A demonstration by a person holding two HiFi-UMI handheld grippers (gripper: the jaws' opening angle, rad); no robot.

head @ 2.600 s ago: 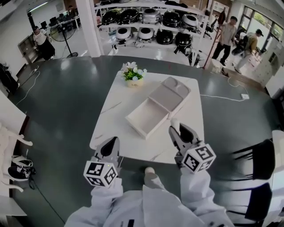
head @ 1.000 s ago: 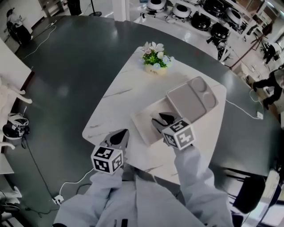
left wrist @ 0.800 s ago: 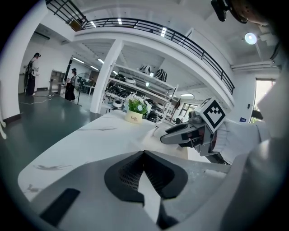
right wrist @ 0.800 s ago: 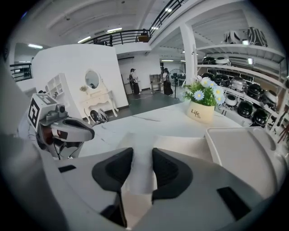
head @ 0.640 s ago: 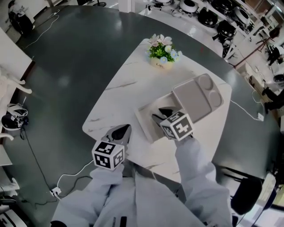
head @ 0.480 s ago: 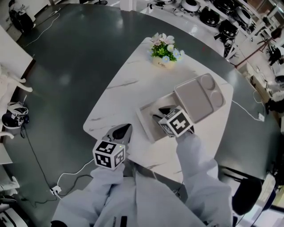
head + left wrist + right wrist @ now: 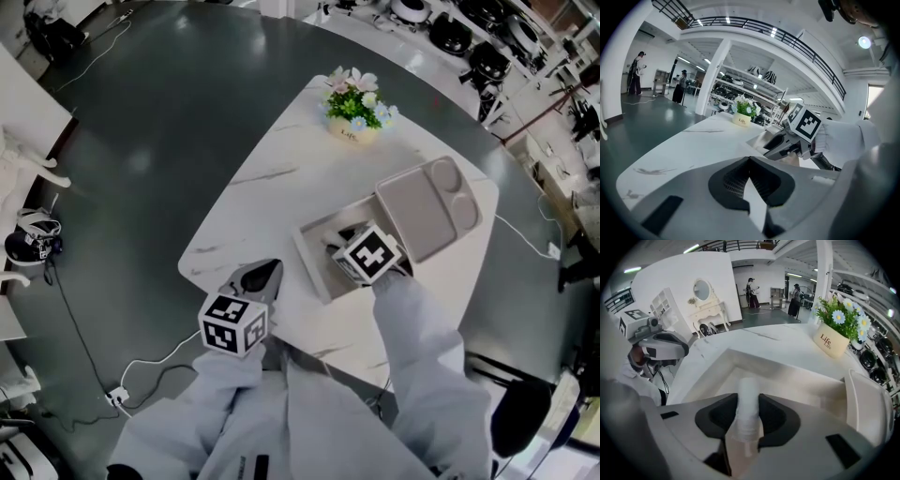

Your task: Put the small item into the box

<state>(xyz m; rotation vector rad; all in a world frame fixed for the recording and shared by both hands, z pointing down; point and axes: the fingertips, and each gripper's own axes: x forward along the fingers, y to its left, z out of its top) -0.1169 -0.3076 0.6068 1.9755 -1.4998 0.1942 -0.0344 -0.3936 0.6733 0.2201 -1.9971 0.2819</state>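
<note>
A small white tube-shaped bottle point(image 7: 748, 411) sits upright between the jaws of my right gripper point(image 7: 748, 398), which is shut on it. That gripper point(image 7: 345, 240) points steeply down into the open white box point(image 7: 315, 251) in the middle of the table; in the head view its marker cube hides the bottle. The box's inner wall point(image 7: 787, 373) lies just beyond the bottle. My left gripper point(image 7: 266, 273) hangs over the table's near edge, left of the box, shut with nothing in it. In the left gripper view its tips point(image 7: 750, 158) meet, and the right gripper point(image 7: 780, 143) shows at the box.
The box's grey lid point(image 7: 427, 208) lies flat against the box's far right side. A flower pot point(image 7: 357, 117) stands at the far end of the white marble table point(image 7: 248, 211). Dark floor surrounds the table; a cable point(image 7: 141, 375) lies at lower left.
My right gripper has sunk into the box with the bottle and tipped more steeply down. The left gripper has kept its place by the near edge.
</note>
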